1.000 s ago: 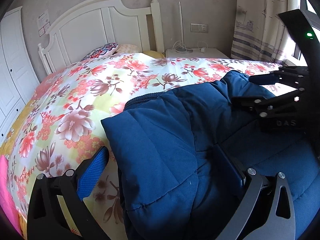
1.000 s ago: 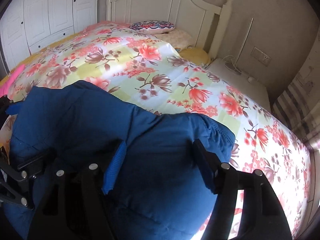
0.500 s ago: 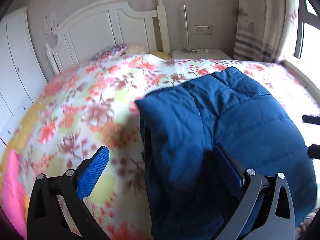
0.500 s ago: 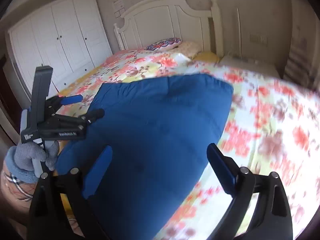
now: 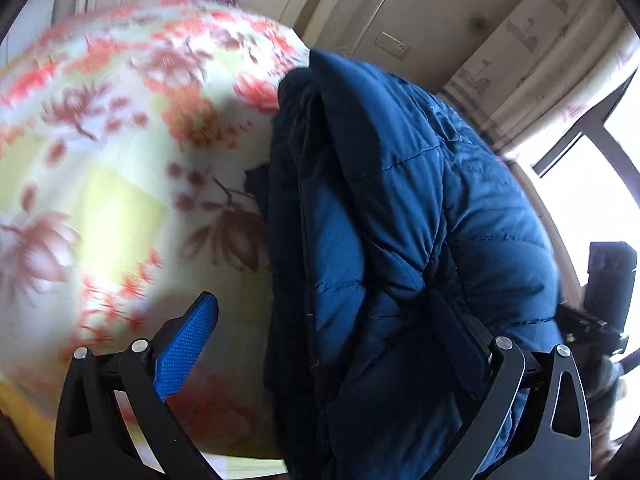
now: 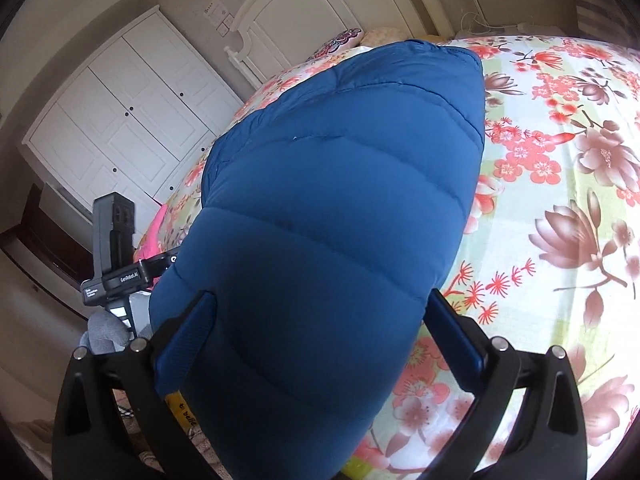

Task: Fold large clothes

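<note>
A dark blue puffer jacket lies folded into a long bundle on the flowered bedspread. My right gripper straddles the bundle's near end. Its jaws are opening, with the jacket between the pads and filling the gap. In the left wrist view the jacket's stacked edge shows several layers. My left gripper is open across that edge: the blue left pad hangs over bare bedspread and the right finger lies against the jacket. The left gripper's body shows at the bundle's left side, held by a gloved hand.
A white headboard and pillows stand at the far end of the bed. White wardrobe doors line the left wall. A curtain and a bright window are on the right. A pink cloth lies at the bed's left edge.
Both grippers have dropped and rolled toward the jacket's near end. The right gripper's jaws have widened and now straddle the bundle. The left gripper has swung toward the jacket's left edge.
</note>
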`<action>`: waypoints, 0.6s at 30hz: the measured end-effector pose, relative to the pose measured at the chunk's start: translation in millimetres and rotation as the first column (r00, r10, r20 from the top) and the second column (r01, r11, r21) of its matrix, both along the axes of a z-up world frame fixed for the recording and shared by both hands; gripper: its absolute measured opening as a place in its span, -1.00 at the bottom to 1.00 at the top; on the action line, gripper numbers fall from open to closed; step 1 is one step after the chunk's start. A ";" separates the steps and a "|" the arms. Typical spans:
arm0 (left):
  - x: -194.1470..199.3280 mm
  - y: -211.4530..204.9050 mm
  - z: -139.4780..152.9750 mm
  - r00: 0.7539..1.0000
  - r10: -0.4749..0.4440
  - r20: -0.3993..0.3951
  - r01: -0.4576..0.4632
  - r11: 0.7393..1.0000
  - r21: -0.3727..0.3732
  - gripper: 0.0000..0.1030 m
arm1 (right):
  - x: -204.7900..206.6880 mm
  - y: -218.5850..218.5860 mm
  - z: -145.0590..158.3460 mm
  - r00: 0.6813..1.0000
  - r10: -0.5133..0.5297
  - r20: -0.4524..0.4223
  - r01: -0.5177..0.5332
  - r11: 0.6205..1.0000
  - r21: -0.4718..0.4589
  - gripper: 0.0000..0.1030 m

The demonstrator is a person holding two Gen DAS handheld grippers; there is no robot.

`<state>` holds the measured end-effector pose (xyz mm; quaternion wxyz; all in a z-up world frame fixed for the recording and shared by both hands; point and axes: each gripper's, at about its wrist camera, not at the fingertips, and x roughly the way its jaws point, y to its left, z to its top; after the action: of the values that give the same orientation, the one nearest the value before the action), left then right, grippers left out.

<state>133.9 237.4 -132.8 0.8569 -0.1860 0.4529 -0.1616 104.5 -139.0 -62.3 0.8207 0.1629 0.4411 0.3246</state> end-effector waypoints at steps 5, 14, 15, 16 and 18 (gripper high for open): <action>-3.2 -1.2 -4.6 0.998 -0.051 0.045 0.055 0.994 -0.093 0.38 | -8.9 -2.7 -0.2 0.998 -0.001 0.069 0.001 1.000 0.004 0.68; 12.2 -50.0 20.2 0.987 -0.038 0.159 0.042 0.999 -0.028 -0.22 | -9.7 -20.0 26.8 0.954 -0.049 0.294 0.082 0.992 -0.100 0.08; 22.4 -57.3 22.3 0.987 -0.042 0.157 0.047 0.998 -0.033 -0.23 | -2.6 -30.5 31.4 0.947 -0.072 0.312 0.111 0.988 -0.108 0.07; 39.6 -72.2 25.0 0.987 -0.048 0.154 0.056 0.998 -0.043 -0.24 | 3.1 -40.4 35.6 0.940 -0.094 0.328 0.140 0.983 -0.118 0.06; 65.3 -101.6 32.5 0.984 -0.071 0.164 0.077 0.997 -0.029 -0.28 | 17.7 -67.9 45.4 0.922 -0.144 0.358 0.205 0.969 -0.139 0.05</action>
<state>199.2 135.7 -100.3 0.8810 -0.1701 0.3850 -0.2160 122.2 -206.9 -16.8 0.9221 0.0701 0.3003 0.2337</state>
